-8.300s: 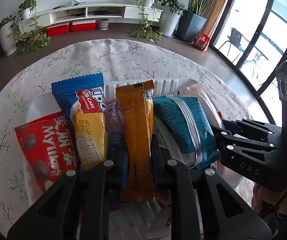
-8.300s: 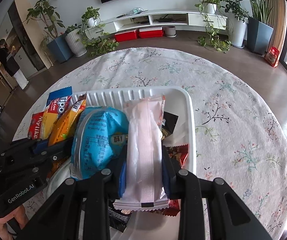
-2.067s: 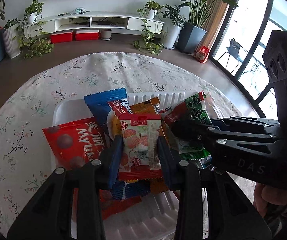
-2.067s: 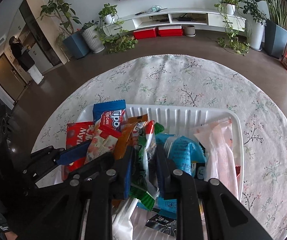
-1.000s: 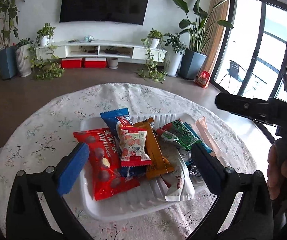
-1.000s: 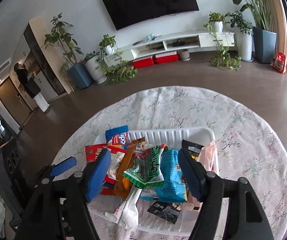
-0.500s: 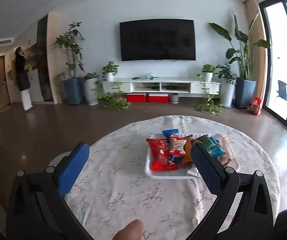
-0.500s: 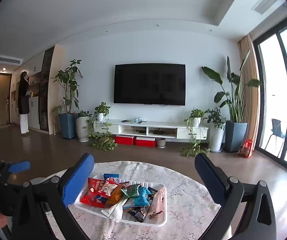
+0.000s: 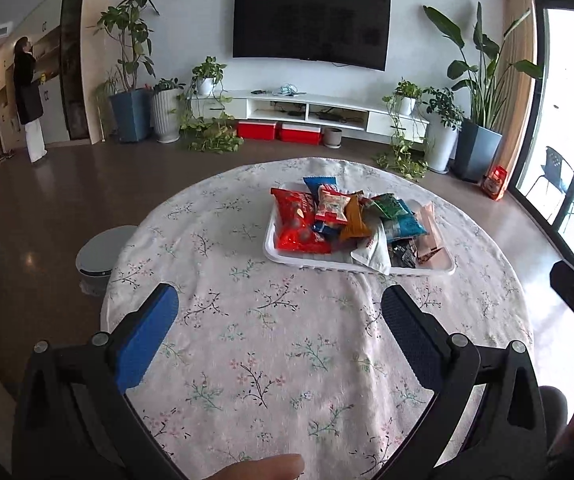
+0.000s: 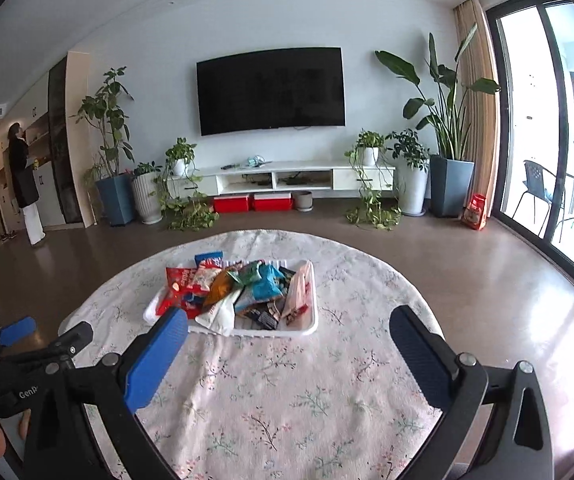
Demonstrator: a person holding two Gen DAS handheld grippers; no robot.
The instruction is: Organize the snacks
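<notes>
Two grippers stood released over the near edge of the round worktop (image 9: 247, 344), each with nothing between its blue pads; the left gripper (image 9: 279, 312) had its jaws spread wide above the flowered cloth, and the right gripper (image 10: 287, 328) showed the same wide gap. The white tray (image 9: 287, 258) lay on the worktop toward twelve o'clock from both grippers, well apart from their fingertips; in the right wrist view its near-left corner (image 10: 151, 312) sat just behind the left pad. The snacks (image 9: 347, 216) were heaped inside the tray; a red packet (image 9: 299, 220) lay at the nine o'clock end, an orange packet (image 9: 353, 220) near the middle, a blue-green packet (image 9: 403, 224) beside it, and a pale pink packet (image 9: 427, 236) at the three o'clock end. A fingertip (image 9: 263, 466) showed at six o'clock in the left wrist view.
</notes>
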